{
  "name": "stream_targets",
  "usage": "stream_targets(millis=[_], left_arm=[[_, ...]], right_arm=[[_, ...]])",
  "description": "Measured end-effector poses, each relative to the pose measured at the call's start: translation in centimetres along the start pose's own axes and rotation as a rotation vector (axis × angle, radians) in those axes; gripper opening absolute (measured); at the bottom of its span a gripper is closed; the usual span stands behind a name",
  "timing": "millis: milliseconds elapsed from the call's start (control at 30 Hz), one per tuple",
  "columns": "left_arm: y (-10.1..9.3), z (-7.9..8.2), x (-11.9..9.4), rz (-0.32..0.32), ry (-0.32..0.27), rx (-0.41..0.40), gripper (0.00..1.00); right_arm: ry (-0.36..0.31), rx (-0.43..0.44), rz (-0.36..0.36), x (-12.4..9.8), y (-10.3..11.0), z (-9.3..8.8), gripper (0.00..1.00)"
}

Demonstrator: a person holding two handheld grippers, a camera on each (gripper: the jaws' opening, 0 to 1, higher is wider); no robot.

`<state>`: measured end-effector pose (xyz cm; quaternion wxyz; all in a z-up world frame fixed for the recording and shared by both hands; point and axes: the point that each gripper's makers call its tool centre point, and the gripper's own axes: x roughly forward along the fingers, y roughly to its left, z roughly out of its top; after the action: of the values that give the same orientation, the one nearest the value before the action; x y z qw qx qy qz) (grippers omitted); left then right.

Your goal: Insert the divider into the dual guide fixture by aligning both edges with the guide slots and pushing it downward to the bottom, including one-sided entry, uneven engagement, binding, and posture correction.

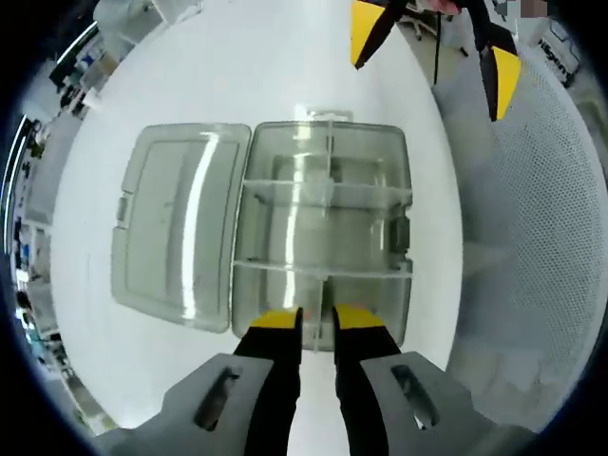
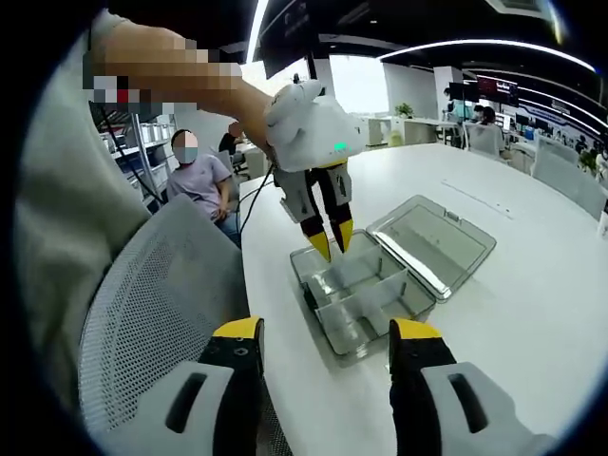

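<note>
Clear plastic compartment box sits open on the white table, hinged lid folded flat beside it. Two cross dividers are already seated in the tray, running wall to wall; a short one stands between them.

Left claw hangs over the box's near wall, yellow tips a narrow gap apart. Can't tell whether it pinches a thin clear divider there: something faint shows between the tips, too transparent to call.

Right claw: jaws wide apart, nothing between them, held back from the box, over the table edge.

Room: open table on the lid's far side and beyond the box. The box sits near the table's curved edge, with a grey mesh chair just off it.

Left gripper view gives the top-down compartment layout, plus the right claw's tips high at the frame edge. Right gripper view gives the left claw from the side, tips pointing down just above the tray, and a seated person beyond the chair.
</note>
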<state>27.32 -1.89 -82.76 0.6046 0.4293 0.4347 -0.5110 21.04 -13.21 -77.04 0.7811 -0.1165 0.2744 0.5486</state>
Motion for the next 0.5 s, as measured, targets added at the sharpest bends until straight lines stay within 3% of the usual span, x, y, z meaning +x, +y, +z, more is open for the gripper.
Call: stream_targets(millis=[333,500], left_arm=[[-0.1,-1.0,-1.7,0.050,-0.106,-0.113,0.18],[-0.3,-1.4,-2.6,0.080,-0.182,-0.207,0.21]], right_arm=[[0.046,-0.028,0.015,-0.5,-0.3,-0.9,0.51],[0.071,-0.039,0.021,-0.8,-0.5,-1.6,0.52]])
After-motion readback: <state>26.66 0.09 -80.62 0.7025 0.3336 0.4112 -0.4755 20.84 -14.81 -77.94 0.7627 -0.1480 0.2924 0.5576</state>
